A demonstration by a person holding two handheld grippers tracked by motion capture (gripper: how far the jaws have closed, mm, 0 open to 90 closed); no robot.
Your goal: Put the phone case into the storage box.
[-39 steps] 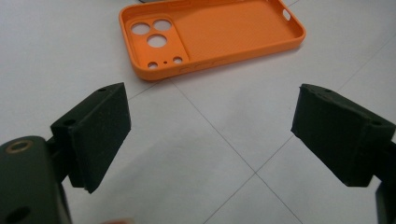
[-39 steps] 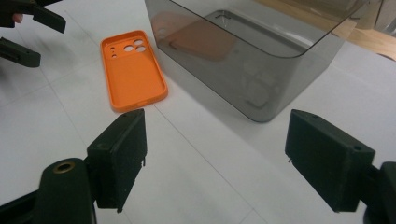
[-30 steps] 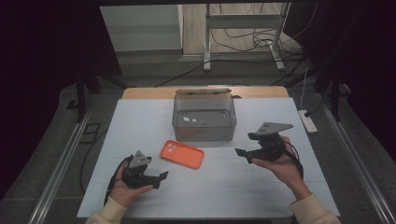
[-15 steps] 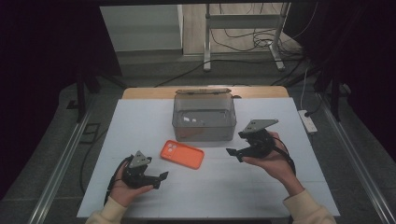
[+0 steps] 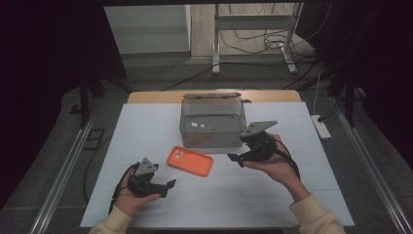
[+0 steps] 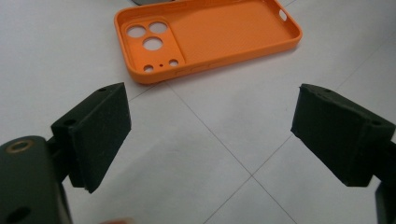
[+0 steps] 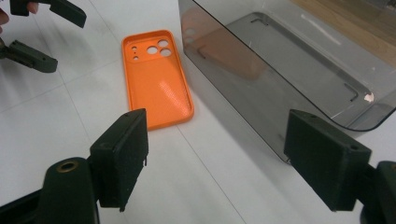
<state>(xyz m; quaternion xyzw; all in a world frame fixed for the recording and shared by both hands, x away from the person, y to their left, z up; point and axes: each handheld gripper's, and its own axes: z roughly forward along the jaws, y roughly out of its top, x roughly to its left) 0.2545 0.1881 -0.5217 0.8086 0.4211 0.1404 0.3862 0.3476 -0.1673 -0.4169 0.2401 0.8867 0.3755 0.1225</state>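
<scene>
An orange phone case (image 5: 190, 161) lies inside-up on the white table, just in front of a clear grey plastic box (image 5: 212, 124). My left gripper (image 5: 167, 188) rests low at the front left, open, its jaws pointing toward the case (image 6: 210, 37) with bare table between them (image 6: 210, 126). My right gripper (image 5: 236, 160) hovers open at the box's front right corner. Its jaws (image 7: 224, 149) straddle bare table beside the box wall (image 7: 289, 70), with the case (image 7: 156, 79) a little ahead. The left gripper (image 7: 70, 42) shows at the far top left of the right gripper view.
The white table top (image 5: 292, 195) ends at a wooden strip (image 5: 272, 95) behind the box. A white power strip (image 5: 321, 127) lies off the right edge. Metal rails (image 5: 63, 170) run along both sides, and stand legs with cables stand on the floor beyond.
My right gripper has moved left and slightly forward, closer to the box corner and the case. The left gripper and the case have stayed put.
</scene>
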